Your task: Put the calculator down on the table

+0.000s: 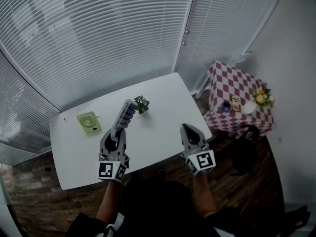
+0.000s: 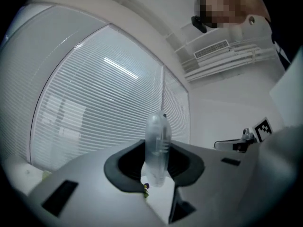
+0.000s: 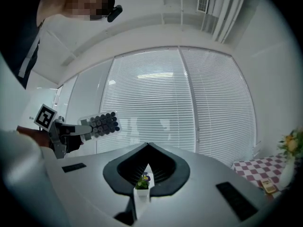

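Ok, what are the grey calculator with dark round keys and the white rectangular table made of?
The grey calculator with dark round keys looks like pale plastic, slightly translucent: seen edge-on, light from the blinds shows through. The white rectangular table looks like smooth, matte laminate or painted board; its even, unglossy top leaves that open.

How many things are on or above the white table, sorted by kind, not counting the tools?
calculator: 1
potted plant: 1
green dish: 1
Total: 3
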Motion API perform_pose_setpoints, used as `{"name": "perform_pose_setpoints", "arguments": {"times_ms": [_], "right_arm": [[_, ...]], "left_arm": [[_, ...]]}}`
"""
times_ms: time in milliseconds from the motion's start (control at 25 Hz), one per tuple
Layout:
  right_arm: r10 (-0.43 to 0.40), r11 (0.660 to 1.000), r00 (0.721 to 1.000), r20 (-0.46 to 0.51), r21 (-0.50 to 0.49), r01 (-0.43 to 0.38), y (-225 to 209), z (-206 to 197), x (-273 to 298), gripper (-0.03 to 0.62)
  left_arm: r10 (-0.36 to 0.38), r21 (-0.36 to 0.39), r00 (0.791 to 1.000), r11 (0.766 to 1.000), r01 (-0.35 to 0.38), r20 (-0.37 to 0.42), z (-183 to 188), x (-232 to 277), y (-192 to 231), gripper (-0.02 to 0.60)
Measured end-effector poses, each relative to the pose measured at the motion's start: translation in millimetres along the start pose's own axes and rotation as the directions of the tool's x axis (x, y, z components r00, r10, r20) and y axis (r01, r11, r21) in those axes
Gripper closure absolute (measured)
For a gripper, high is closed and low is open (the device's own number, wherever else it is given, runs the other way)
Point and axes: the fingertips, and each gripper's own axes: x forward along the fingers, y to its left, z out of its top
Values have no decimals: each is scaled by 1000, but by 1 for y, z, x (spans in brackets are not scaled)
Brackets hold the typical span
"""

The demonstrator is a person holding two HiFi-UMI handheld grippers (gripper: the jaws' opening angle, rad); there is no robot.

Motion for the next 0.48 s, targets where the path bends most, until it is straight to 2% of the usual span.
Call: {"name": "perform_pose_setpoints", "arguments": {"times_ms": [160,280,360,400,480], "right_arm": [[-20,1000,1000,-19,-2,20,-5,-7,8,588],[-19,1000,999,-33,-8,19,0,-8,18,588],[-11,1000,999,-30,-6,11,5,-6,24,588],[-10,1000,1000,-27,-8,10,6,-6,25,588],[-8,1000,1000,-19,-10,8,5,-7,29,588]], "left_arm": [[-31,-96,999,995,35,43,0,8,9,480],[-66,-234,994,968,85,85,5,12,14,480],[-74,-343,991,933,107,109,6,14,20,480],[-76,-404,990,907,117,115,6,16,22,480],[-74,-528,991,840,124,115,0,19,28,480]]}}
